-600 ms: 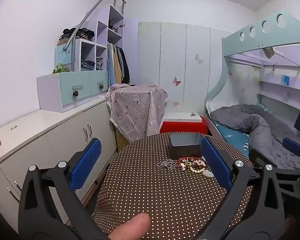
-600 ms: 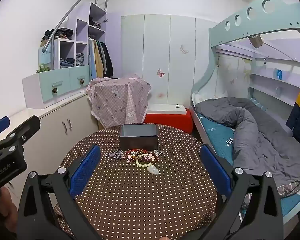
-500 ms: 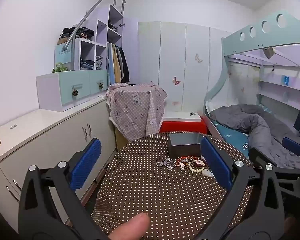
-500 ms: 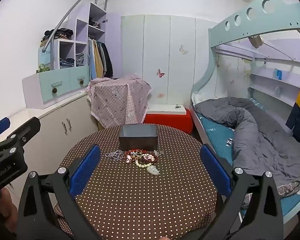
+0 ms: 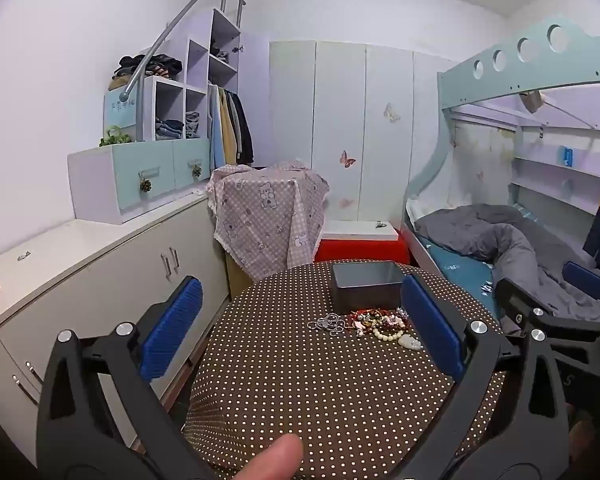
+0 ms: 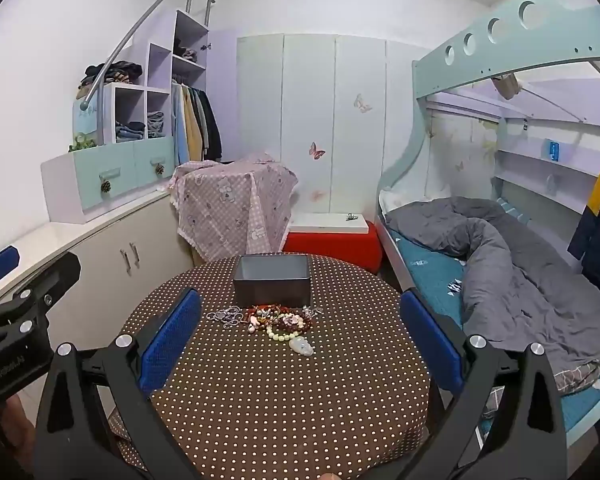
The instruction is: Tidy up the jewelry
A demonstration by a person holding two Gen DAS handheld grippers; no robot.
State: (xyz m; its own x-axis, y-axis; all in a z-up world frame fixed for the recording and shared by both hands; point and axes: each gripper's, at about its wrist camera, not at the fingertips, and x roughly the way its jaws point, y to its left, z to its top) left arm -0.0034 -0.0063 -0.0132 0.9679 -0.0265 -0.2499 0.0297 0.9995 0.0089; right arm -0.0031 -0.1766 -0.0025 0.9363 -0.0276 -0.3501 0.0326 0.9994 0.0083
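A pile of jewelry (image 6: pixel 278 322) lies on a round table with a brown polka-dot cloth (image 6: pixel 284 392): bead bracelets, a silver chain (image 6: pixel 224 317) at the left and a pale pendant (image 6: pixel 302 347) at the front. A dark open box (image 6: pixel 272 279) stands just behind the pile. My right gripper (image 6: pixel 300 338) is open and empty, held back from the pile. My left gripper (image 5: pixel 300 336) is open and empty, left of the jewelry (image 5: pixel 374 322) and the box (image 5: pixel 366 286).
White cabinets (image 5: pixel 100 264) run along the left wall. A cloth-covered stand (image 6: pixel 232 208) and a red box (image 6: pixel 334 242) sit behind the table. A bunk bed with a grey duvet (image 6: pixel 500 264) is at the right.
Both views have barely shifted. The jewelry and box have not moved and both grippers stay open.
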